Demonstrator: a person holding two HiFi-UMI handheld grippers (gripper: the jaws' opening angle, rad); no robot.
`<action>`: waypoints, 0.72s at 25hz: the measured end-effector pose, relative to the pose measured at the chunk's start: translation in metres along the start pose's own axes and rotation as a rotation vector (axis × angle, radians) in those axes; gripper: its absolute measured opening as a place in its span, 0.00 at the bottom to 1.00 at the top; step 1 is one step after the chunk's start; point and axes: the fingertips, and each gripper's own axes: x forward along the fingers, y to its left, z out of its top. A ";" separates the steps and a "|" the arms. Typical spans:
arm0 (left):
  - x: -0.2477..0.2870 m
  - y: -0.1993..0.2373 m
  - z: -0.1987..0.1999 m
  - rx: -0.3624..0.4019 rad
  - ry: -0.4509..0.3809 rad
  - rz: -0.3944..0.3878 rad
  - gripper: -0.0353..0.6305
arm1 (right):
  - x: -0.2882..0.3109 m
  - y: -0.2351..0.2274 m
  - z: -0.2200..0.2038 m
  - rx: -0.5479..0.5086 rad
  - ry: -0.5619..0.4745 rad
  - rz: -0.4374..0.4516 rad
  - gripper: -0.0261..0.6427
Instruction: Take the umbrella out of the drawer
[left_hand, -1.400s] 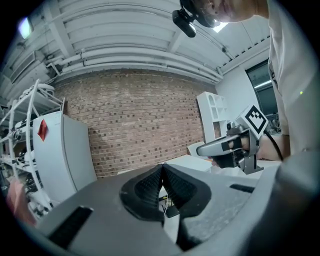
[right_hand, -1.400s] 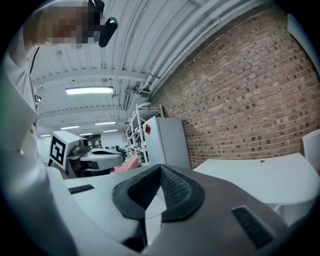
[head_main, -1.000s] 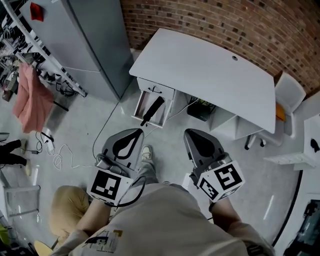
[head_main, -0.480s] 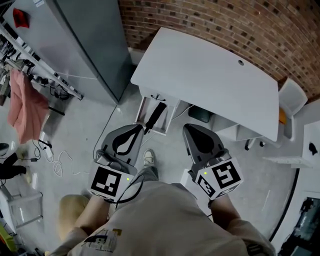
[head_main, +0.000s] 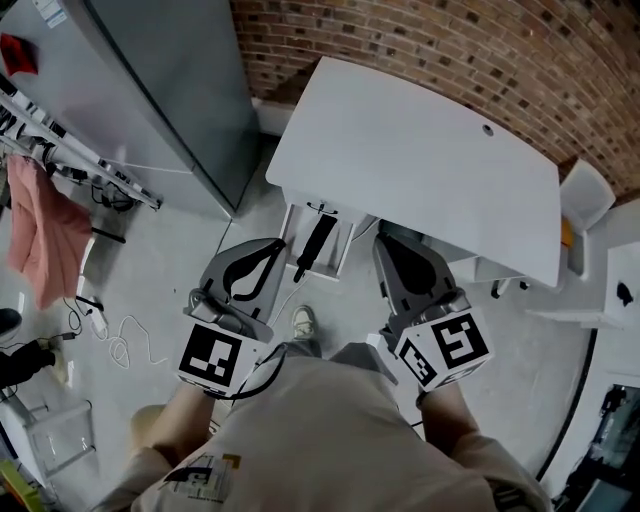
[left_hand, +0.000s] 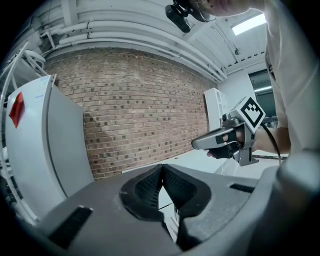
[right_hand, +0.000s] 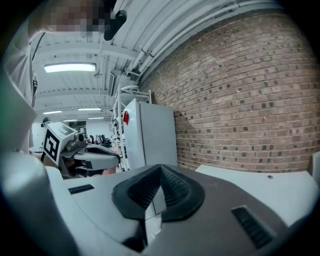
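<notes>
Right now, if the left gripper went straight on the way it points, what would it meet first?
Most likely the open drawer under the white desk. The left gripper, fingers shut and empty, points at its near left side. Depth is unclear, so this is a guess.

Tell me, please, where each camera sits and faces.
Head view: on the head, facing steeply down at desk, drawer, umbrella; left gripper, right gripper, forearms show.
Left gripper view: on left gripper, facing brick wall along shut jaws; right gripper shows.
Right gripper view: on right gripper, facing that wall; left gripper shows.
Both share wall and desk.
</notes>
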 end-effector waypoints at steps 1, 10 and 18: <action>0.002 0.004 0.000 0.007 -0.002 -0.005 0.06 | 0.004 0.000 0.001 -0.003 0.000 -0.003 0.05; 0.022 0.011 0.002 -0.010 -0.010 -0.019 0.06 | 0.009 -0.015 0.002 -0.008 0.022 -0.011 0.05; 0.039 -0.002 0.009 -0.012 0.005 0.015 0.06 | 0.005 -0.040 -0.009 0.007 0.035 0.026 0.05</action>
